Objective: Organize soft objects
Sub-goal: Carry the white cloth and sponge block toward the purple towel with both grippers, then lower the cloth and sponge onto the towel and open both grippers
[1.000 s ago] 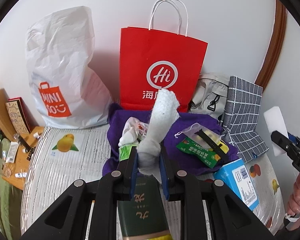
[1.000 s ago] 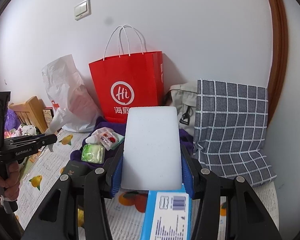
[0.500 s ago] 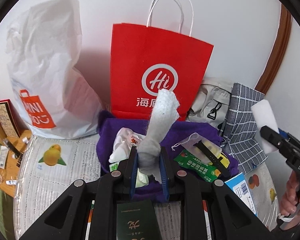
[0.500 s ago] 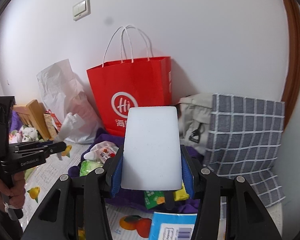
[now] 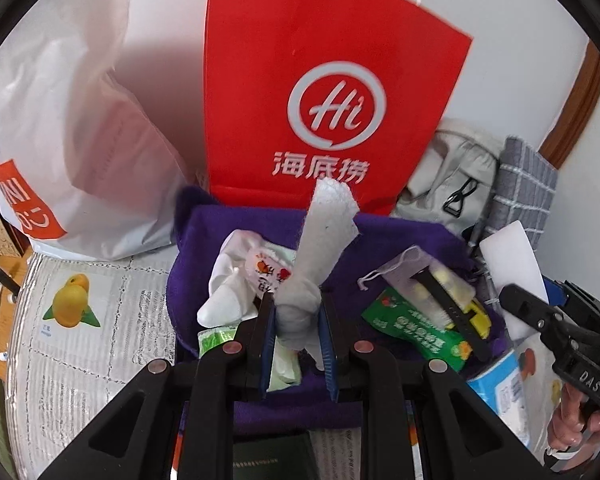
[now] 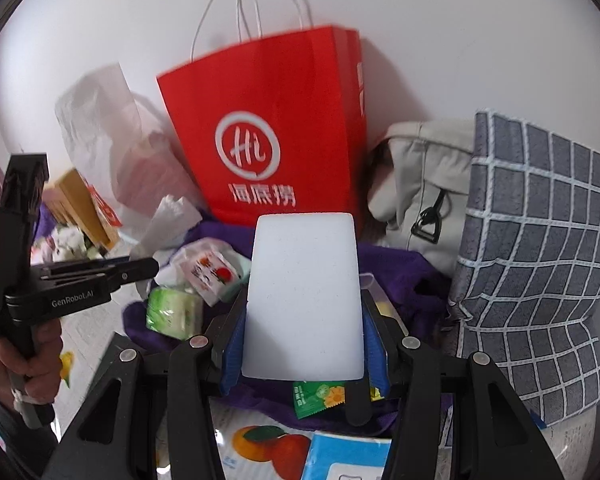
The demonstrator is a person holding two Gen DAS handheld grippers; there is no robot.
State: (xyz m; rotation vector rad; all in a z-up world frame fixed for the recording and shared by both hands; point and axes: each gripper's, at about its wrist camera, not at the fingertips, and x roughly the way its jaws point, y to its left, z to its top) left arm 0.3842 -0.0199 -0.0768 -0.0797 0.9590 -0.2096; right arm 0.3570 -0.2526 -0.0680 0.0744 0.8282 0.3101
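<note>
My left gripper (image 5: 298, 312) is shut on a grey-white sock (image 5: 320, 240) that stands up between its blue pads, over a purple cloth (image 5: 236, 224) heaped with small packets. My right gripper (image 6: 304, 320) is shut on a white sponge block (image 6: 304, 300) and holds it above the same purple cloth (image 6: 396, 268). The right gripper shows at the right of the left wrist view (image 5: 540, 316) with the sponge (image 5: 512, 260). The left gripper shows at the left of the right wrist view (image 6: 140, 270) with the sock (image 6: 172, 216). A red paper bag (image 5: 324, 92) stands just behind the cloth.
A white plastic bag (image 5: 60, 120) stands left of the red bag. A beige bag (image 6: 424, 184) and a grey checked bag (image 6: 540, 260) stand at the right. Wipe packs (image 6: 176, 312), a green packet (image 5: 416, 328) and a blue box (image 5: 500, 392) lie on the cloth and mat.
Both grippers have moved forward and closer to the red bag and the purple cloth, each keeping its hold. The red bag now fills more of both views.
</note>
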